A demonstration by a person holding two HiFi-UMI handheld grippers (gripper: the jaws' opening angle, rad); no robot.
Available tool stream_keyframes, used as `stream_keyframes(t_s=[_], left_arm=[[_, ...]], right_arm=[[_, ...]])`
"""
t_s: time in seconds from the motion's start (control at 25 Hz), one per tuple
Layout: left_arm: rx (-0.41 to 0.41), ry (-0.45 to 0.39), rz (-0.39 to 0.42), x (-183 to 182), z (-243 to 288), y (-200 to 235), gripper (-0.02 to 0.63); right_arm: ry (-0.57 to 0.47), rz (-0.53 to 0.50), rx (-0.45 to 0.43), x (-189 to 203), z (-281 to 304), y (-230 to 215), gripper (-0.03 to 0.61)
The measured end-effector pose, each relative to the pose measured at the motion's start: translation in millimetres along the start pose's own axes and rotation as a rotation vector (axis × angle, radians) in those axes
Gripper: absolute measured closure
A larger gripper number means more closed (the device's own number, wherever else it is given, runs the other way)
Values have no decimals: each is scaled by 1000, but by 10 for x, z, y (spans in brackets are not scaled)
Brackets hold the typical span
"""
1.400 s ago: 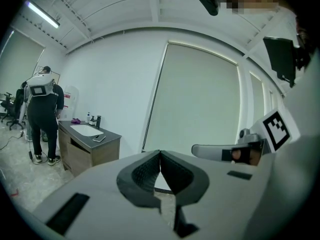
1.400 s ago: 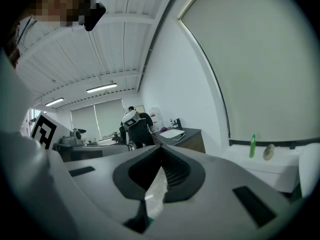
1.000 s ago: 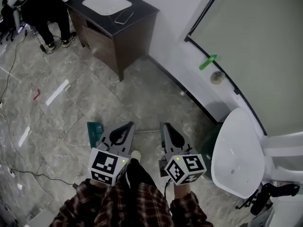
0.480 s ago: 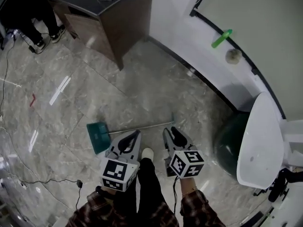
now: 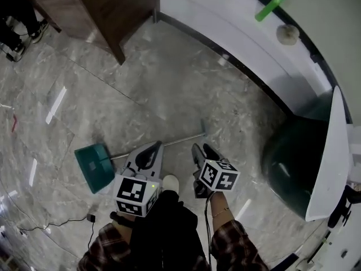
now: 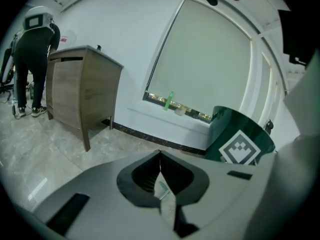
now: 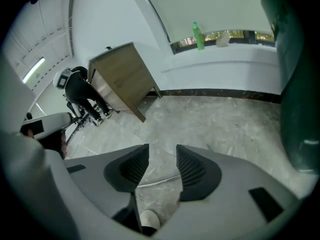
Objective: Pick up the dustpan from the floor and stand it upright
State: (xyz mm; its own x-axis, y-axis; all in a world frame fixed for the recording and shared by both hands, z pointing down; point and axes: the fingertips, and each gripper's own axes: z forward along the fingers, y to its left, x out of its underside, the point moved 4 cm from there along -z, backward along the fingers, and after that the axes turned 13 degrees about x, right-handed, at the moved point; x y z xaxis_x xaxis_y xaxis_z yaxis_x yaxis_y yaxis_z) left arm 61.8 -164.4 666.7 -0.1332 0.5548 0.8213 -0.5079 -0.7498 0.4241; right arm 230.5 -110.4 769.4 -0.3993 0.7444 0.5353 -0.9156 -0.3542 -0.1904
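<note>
The dustpan lies flat on the marble floor, its green pan [image 5: 93, 165] at the left and its thin metal handle [image 5: 179, 139] running right to a small end [image 5: 203, 130]. My left gripper [image 5: 153, 147] hovers just over the handle's middle, jaws shut with nothing held [image 6: 160, 155]. My right gripper [image 5: 198, 149] hangs over the handle's right part, clear of it. Its jaws are opening with nothing between them [image 7: 162, 151]. Through the gap, the handle [image 7: 159, 178] shows on the floor below.
A wooden cabinet [image 5: 113, 7] stands at the back left. A dark green bin [image 5: 290, 162] and a white lid [image 5: 327, 162] are close on the right. A curved white ledge [image 5: 237, 33] carries a green bottle [image 5: 269, 7]. My shoe [image 5: 169, 183] and a cable [image 5: 56, 223] are near.
Both grippers have dropped low toward the floor and now hang over the dustpan's handle. The right gripper's jaws have spread apart; the left jaws stay together.
</note>
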Motion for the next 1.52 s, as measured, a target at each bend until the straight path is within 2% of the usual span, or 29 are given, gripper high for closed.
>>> stream_keyframes(t_s=[0.16,0.28,0.56,0.76,1.08,1.32,1.52], left_arm=[[0,9,11,528,413,378,601],[2,1,33,785,673,643,603],[7,-41,54,1126,1097,1170,603],[33,-63,67,1283,1314,1375,603],[23,-57,112,1338,1329,1600,602],[20,-93,94,1317,1282,1655,603],[28,-87,92,1322,1284,1668,602]], right_arm=[[46,83,63,374,792,-473,419],[78,121,105,615,1315,-752,419],[193,196,153,1213,2339,-1242,419],[229,265,191,1397,2844,-1471,419],[228,361,270,1544,3250,-1623,419],[221,270,393,1513,3301,-1597,420],[261,308,379,1583,3314,-1555,420]])
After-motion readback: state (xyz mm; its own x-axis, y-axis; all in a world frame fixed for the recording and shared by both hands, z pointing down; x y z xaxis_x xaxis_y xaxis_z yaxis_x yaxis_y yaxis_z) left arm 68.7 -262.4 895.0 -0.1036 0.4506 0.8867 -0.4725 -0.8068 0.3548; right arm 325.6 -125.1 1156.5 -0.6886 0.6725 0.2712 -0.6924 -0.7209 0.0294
